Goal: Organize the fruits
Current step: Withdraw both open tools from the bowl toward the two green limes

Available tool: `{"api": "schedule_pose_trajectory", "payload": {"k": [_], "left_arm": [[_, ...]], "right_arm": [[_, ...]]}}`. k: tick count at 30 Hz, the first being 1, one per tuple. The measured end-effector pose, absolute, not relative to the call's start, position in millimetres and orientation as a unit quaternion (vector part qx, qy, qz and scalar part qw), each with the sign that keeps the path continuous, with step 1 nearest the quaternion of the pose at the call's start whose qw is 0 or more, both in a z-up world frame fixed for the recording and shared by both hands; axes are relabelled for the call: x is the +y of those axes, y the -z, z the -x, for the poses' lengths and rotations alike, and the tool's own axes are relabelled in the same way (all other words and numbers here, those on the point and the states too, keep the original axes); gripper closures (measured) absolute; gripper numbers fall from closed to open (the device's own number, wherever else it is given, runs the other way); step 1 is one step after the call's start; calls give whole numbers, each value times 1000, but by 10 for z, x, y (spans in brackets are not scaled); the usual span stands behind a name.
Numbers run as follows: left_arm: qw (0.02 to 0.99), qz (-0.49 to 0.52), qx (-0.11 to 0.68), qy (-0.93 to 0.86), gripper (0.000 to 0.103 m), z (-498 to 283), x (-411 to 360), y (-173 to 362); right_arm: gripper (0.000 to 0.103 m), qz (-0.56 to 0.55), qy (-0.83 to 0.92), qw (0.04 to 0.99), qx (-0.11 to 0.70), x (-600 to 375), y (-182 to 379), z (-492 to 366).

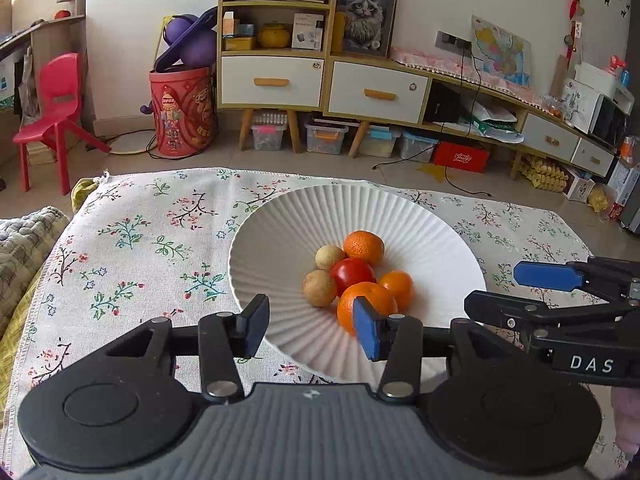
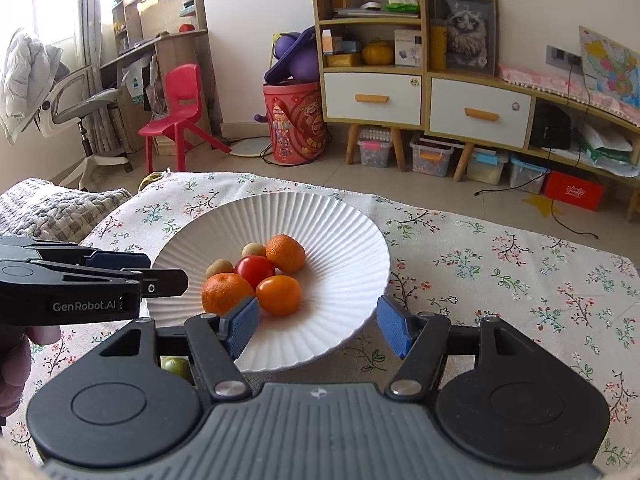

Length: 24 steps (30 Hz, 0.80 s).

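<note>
Six fruits sit clustered in the left wrist view, in the well of a white ribbed plate (image 1: 280, 216) on a floral tablecloth (image 1: 132, 240): two mandarins, one far (image 1: 364, 246) and one near (image 1: 366, 305), a smooth orange fruit (image 1: 397, 285), a glossy red tomato (image 1: 352, 274) in the middle, and two tan, matte round fruits (image 1: 325, 276). The left gripper (image 1: 312, 330) hovers over the plate's near rim, its blue-padded fingers spread apart with nothing between them. From the right edge the right gripper (image 1: 520, 288) reaches in, its black body lettered "DAS", fingers parted. Bare cloth lies wide to the plate's left.

The right wrist view shows the same plate (image 2: 352, 240) from the other side, the fruit pile (image 2: 256, 276) central. The right gripper (image 2: 318, 324) straddles the near rim, ribbed blue pads held wide and empty. The left gripper (image 2: 160, 272) enters from the left, marked "GenRobot.AI", tips over the plate's left rim. A green fruit (image 2: 175, 366) peeks out from behind the right gripper's linkage, on the tablecloth (image 2: 500, 264) beside the plate. Open cloth stretches away to the right.
</note>
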<state>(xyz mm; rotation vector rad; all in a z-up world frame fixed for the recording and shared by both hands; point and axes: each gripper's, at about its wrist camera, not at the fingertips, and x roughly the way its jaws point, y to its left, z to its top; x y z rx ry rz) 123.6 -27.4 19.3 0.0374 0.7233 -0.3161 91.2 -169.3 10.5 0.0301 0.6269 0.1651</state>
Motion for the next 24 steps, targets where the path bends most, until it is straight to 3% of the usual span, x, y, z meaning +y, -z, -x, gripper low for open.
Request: {"api": "schedule_pose_trajectory", "payload": {"k": [8, 15, 24], "left_arm": [[923, -22, 358, 143, 56, -1006, -161, -201], [923, -18, 361, 133, 36, -845, -51, -156], [917, -27, 377, 127, 25, -689, 27, -13]], "right_arm": [[29, -19, -76, 948, 308, -1687, -119, -750], [20, -24, -68, 948, 311, -1665, -71, -588], [9, -15, -63, 946, 317, -1630, 5, -481]]}}
